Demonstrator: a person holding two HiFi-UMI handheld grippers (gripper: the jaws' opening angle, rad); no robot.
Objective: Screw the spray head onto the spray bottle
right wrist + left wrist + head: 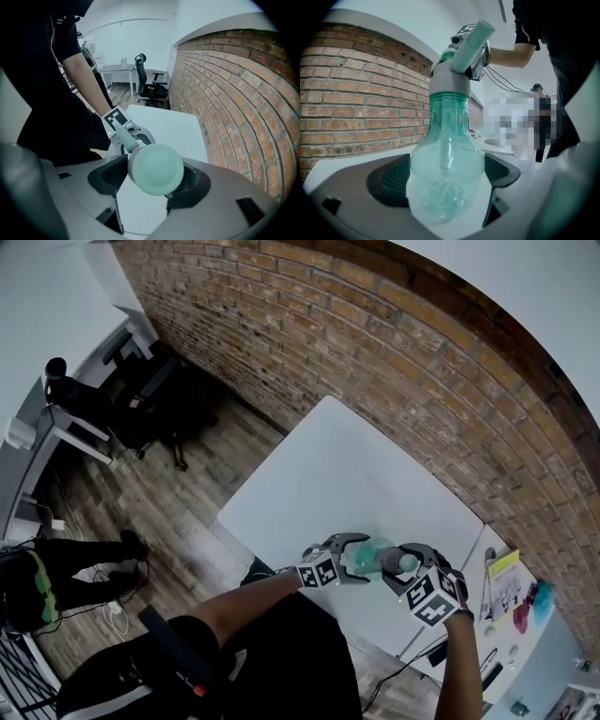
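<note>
I hold a clear green spray bottle (368, 557) sideways above the white table (356, 474), one gripper at each end. My left gripper (345, 551) is shut on the bottle's round body (445, 140), with a dark pad on each side of it. The spray head (454, 70) has a grey collar and a pale green nozzle, and it sits on the bottle's neck. My right gripper (409, 570) is shut on that spray head (155, 168), whose pale green top fills the space between the jaws. The left gripper (133, 133) shows beyond it in the right gripper view.
A brick wall (394, 352) runs along the table's far side. A second white table (511, 587) at the right carries papers and small items. Black office chairs (141, 399) and a desk stand on the wooden floor at the left, and another person (56, 568) is near them.
</note>
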